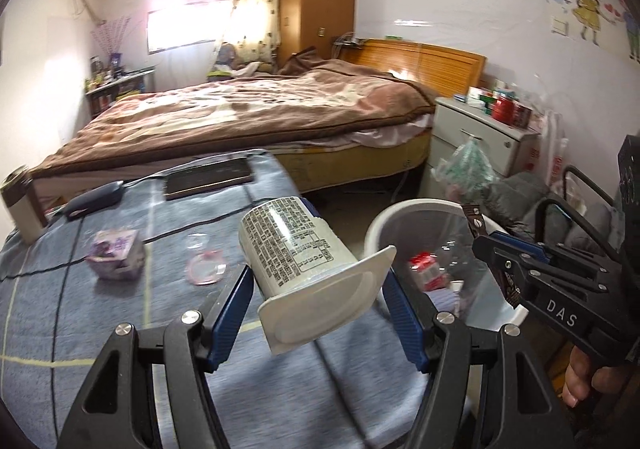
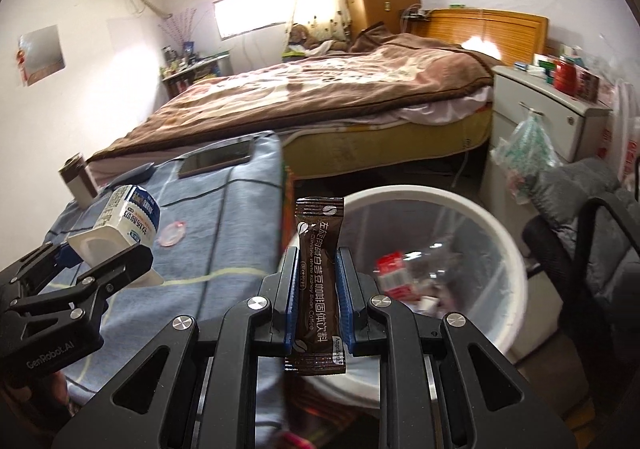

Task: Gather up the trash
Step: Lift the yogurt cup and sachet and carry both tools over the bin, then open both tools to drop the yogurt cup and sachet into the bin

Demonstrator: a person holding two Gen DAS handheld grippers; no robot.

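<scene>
- The left gripper [image 1: 316, 285] has its blue fingers [image 1: 230, 313] spread about halfway and pinches a white yogurt cup [image 1: 296, 249], which lies tilted between them with its square rim towards the camera.
- The right gripper [image 2: 318, 289] has its fingers [image 2: 345, 289] pressed nearly together on a brown coffee sachet [image 2: 319, 281], held upright with its top end sticking out above the tips.
- The sachet hangs in front of the near rim of the white trash bin [image 2: 500, 241]; the cup is over the edge of the blue checked blanket [image 1: 100, 329], just left of the bin.
- Only the left wrist view shows a purple carton [image 1: 116, 255] and a pink plastic lid [image 1: 206, 269] lying on the blanket, and the fingers of the person's hand [image 1: 580, 377] under the right gripper's handle.
- Only the right wrist view shows the blue label on the cup and the sachet's printing.
- The bin is lined with a clear bag and holds a red-and-white wrapper [image 2: 394, 275] and other scraps.
- A phone [image 1: 210, 177] and a dark mouse-like object [image 1: 94, 199] lie further back on the blanket, with a bed [image 1: 240, 109] behind.
- A grey padded chair [image 2: 580, 233] stands just right of the bin.
</scene>
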